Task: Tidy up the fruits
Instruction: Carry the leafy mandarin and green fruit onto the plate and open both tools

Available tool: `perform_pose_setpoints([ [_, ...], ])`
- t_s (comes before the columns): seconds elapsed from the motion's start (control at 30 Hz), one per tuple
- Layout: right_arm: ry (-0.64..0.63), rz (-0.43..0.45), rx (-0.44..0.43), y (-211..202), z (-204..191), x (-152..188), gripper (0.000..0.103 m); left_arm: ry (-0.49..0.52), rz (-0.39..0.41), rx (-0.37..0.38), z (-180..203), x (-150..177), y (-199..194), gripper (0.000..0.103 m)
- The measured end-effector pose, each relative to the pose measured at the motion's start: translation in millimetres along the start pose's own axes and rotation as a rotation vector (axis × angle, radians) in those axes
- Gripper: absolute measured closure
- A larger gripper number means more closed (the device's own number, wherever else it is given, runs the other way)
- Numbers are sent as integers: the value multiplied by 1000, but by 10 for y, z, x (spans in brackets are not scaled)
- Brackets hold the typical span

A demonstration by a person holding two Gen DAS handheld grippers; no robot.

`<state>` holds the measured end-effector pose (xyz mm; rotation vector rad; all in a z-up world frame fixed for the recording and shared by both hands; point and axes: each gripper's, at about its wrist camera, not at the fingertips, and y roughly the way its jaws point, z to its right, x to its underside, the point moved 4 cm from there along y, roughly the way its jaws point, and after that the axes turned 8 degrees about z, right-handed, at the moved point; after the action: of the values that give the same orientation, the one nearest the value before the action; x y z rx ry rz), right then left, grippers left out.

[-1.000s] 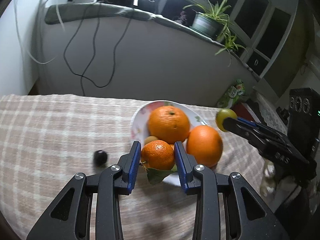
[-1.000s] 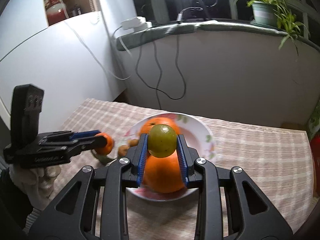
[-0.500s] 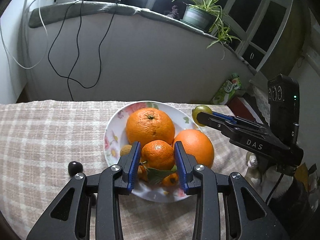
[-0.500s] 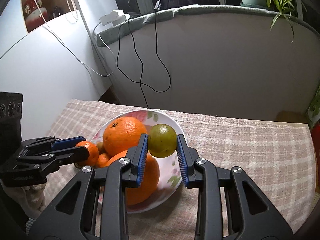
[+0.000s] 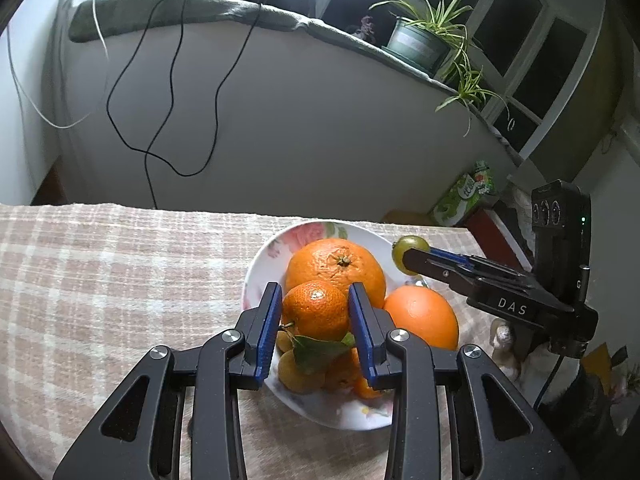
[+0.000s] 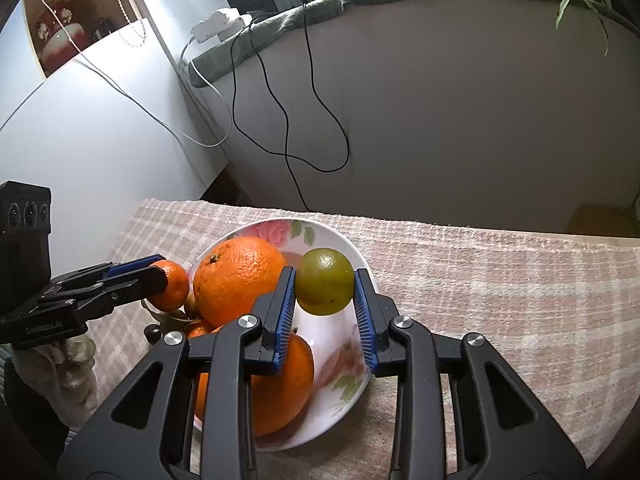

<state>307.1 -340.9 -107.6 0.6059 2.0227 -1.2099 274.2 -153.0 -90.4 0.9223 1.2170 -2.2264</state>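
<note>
Left wrist view: the left gripper [image 5: 316,312] holds a small mandarin [image 5: 316,310] between its blue pads, raised over the near side of the plate [image 5: 256,268].
Right wrist view: the right gripper [image 6: 325,294] is clamped on a green lime [image 6: 326,282], raised over the plate's right half, where bare floral china shows.
Fruits on the plate: a big orange [image 5: 338,266] at the middle, a second orange [image 5: 422,322] on the right side, and small yellowish fruits [image 5: 300,372] with a leaf [image 5: 316,350] at the near rim.
Stray piece: a small dark fruit [image 6: 153,333] lies on the cloth just beside the plate's left edge.
Step in hand: judging by the poses, both fruits are being carried in for placing.
Next move: each probably needs lowering into a gap before the jaws part; the lime has free room, while the mandarin hangs above the pile and could roll off.
Surface: a table under a pink and beige checked cloth [image 5: 100,280], with the plate near the far right corner in the left wrist view.
Room: a pale wall behind, black cables [image 5: 172,92] hanging from a padded sill, a potted plant [image 5: 424,40] by dark windows.
</note>
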Motion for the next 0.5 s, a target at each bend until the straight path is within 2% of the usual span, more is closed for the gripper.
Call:
perform_pose_setpoints([
  [0.07, 1, -5, -1, 10, -1, 1, 69, 7, 1, 5, 18, -4, 9, 70],
  [0.1, 3, -6, 0, 11, 2, 0, 60, 7, 0, 8, 22, -7, 12, 70],
  [0.17, 13, 11, 1, -14, 8, -22, 42, -1, 2, 17, 17, -32, 14, 61],
  [0.2, 19, 18, 1, -30, 15, -31, 40, -4, 5, 14, 5, -45, 17, 53],
  [0.5, 38, 37, -12, -124, -2, -76, 40, -26, 9, 12, -43, -34, -20, 52],
])
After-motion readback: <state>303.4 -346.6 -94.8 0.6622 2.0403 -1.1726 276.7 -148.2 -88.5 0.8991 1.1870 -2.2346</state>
